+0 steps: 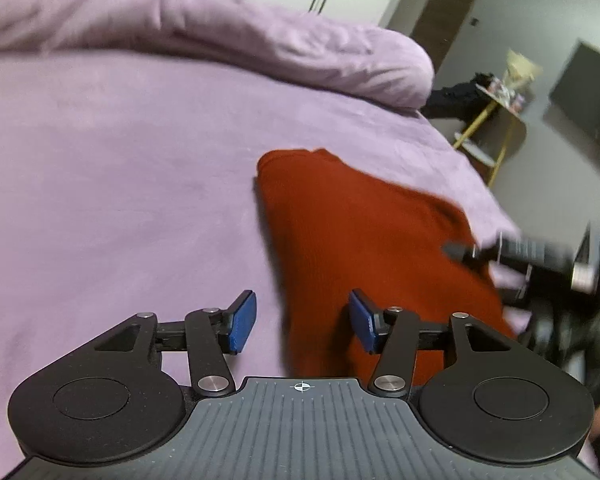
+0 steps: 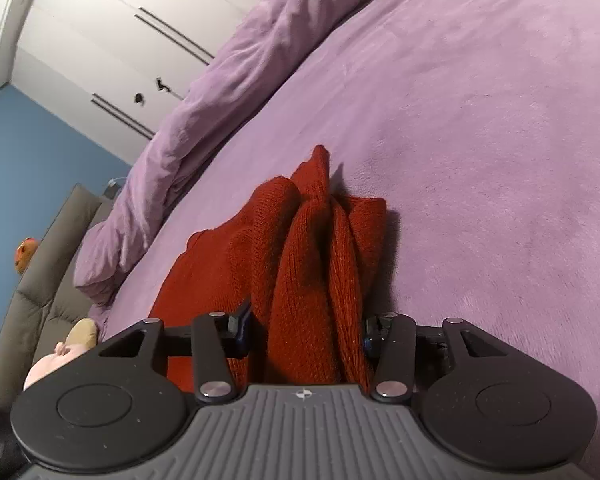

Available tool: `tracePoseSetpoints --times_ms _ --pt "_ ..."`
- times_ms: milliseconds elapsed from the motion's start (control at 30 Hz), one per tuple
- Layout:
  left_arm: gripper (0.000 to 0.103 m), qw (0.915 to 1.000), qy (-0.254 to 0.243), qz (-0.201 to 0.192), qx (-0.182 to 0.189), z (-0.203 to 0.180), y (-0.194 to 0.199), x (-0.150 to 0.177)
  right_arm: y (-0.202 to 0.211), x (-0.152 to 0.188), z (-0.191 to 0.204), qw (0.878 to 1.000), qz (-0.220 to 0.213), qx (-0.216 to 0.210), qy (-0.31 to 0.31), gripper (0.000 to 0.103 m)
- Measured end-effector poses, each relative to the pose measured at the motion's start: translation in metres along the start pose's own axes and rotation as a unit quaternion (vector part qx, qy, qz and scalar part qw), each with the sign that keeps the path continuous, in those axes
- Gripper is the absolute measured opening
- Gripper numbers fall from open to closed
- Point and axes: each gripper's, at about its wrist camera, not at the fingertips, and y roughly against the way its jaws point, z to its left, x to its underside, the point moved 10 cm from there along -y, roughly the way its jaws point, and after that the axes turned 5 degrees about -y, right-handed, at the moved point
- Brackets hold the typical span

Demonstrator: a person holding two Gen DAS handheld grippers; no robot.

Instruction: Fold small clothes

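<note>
A dark red knitted garment [image 1: 364,232] lies on the purple bed cover [image 1: 120,184]. My left gripper [image 1: 302,324] is open and empty, just above the garment's near left edge. In the right wrist view the same red garment [image 2: 312,264] is bunched in folds between the jaws of my right gripper [image 2: 306,334], which is closed on the cloth and lifts a ridge of it off the bed cover [image 2: 480,160]. The right gripper shows blurred in the left wrist view [image 1: 512,258] at the garment's right edge.
A rolled purple duvet [image 1: 228,40] lies along the far side of the bed; it also shows in the right wrist view [image 2: 204,120]. A small yellow-framed side table [image 1: 496,120] stands past the bed's right edge. White wardrobe doors [image 2: 112,40] and a grey sofa [image 2: 40,280] are beyond.
</note>
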Motion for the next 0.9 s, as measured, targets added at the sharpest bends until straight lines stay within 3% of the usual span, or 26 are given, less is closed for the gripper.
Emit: tracePoseSetpoints --times_ms 100,167,267,400,467,533,667,733,767,833,900 --pt "0.061 0.9981 -0.055 -0.004 -0.026 -0.015 0.011 0.029 0.027 0.01 0.007 0.998 -0.04 0.037 0.032 0.059" --pt "0.061 0.9972 -0.069 0.013 -0.026 -0.022 0.001 0.039 0.046 0.025 0.011 0.998 -0.048 0.025 0.036 0.065" --pt "0.06 0.997 -0.066 0.034 -0.022 -0.028 -0.02 0.043 0.06 0.046 0.001 1.0 -0.025 0.002 -0.004 0.07" --pt "0.056 0.9941 -0.056 0.02 -0.09 -0.013 -0.029 0.034 0.06 0.048 -0.003 1.0 -0.016 -0.003 -0.027 0.072" --pt "0.056 0.9934 -0.02 0.023 -0.111 -0.004 -0.023 0.035 0.058 0.046 0.002 1.0 -0.013 0.0 -0.019 0.072" --pt "0.059 0.9916 -0.014 0.034 -0.124 -0.001 -0.015 0.041 0.056 0.044 0.003 1.0 -0.015 0.004 -0.01 0.072" --pt "0.057 0.9955 0.043 0.054 -0.064 0.016 0.014 0.046 0.054 0.035 0.002 1.0 -0.013 0.001 -0.006 0.072" --pt "0.06 0.9952 0.09 0.039 0.008 0.03 0.026 0.033 0.048 0.028 -0.001 1.0 0.002 -0.019 -0.014 0.076" --pt "0.069 0.992 0.116 0.032 0.037 0.036 0.027 0.024 0.044 0.026 -0.002 0.999 0.011 -0.027 -0.019 0.078" --pt "0.072 0.9848 0.151 0.03 0.081 0.042 0.013 0.002 0.031 0.019 -0.005 0.998 0.032 -0.046 -0.035 0.079" --pt "0.072 0.9837 0.146 0.042 0.096 0.043 -0.014 -0.014 0.019 0.013 -0.006 0.995 0.045 -0.062 -0.058 0.079"
